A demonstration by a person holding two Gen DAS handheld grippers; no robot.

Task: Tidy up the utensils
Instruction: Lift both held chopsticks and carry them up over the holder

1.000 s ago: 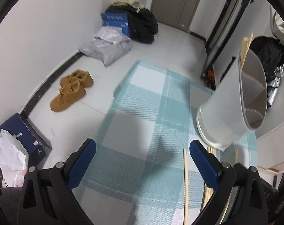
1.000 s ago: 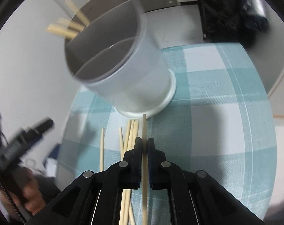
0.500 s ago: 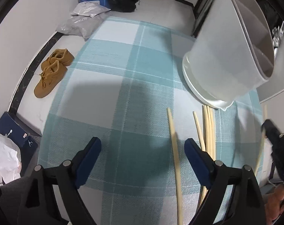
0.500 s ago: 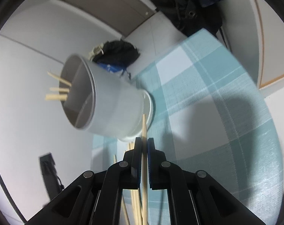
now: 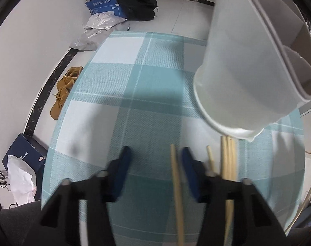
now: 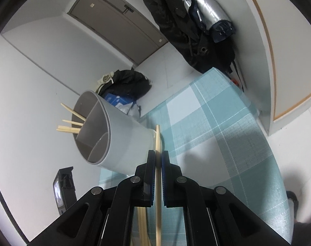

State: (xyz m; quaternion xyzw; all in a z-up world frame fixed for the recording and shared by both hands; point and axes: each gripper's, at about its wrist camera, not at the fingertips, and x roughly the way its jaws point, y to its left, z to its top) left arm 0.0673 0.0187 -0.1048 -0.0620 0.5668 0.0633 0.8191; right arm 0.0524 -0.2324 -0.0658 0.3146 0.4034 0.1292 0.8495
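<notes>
A white divided utensil holder (image 5: pixel 237 71) stands on the teal checked tablecloth (image 5: pixel 134 82). My left gripper (image 5: pixel 155 150) points down at the cloth and its jaws are closing. A lone wooden chopstick (image 5: pixel 176 184) lies between them near the right pad, and the left pad is still apart from it. Several more chopsticks (image 5: pixel 227 157) lie to the right, by the holder's base. My right gripper (image 6: pixel 158 153) is shut on one chopstick (image 6: pixel 157 139), raised beside the holder (image 6: pixel 122 141). One compartment holds several chopsticks (image 6: pixel 73 121).
The cloth-covered table (image 6: pixel 217 133) ends near a wall on the right. On the floor to the left lie brown shoes (image 5: pixel 63 90), a dark blue box (image 5: pixel 26 153), a white bag (image 5: pixel 20 180) and, farther back, black bags (image 5: pixel 134 2). Dark coats (image 6: pixel 176 20) hang near a door.
My left gripper has come down closer to the cloth and its jaws have narrowed around the lone chopstick. My right gripper has tilted upward with its chopstick still clamped.
</notes>
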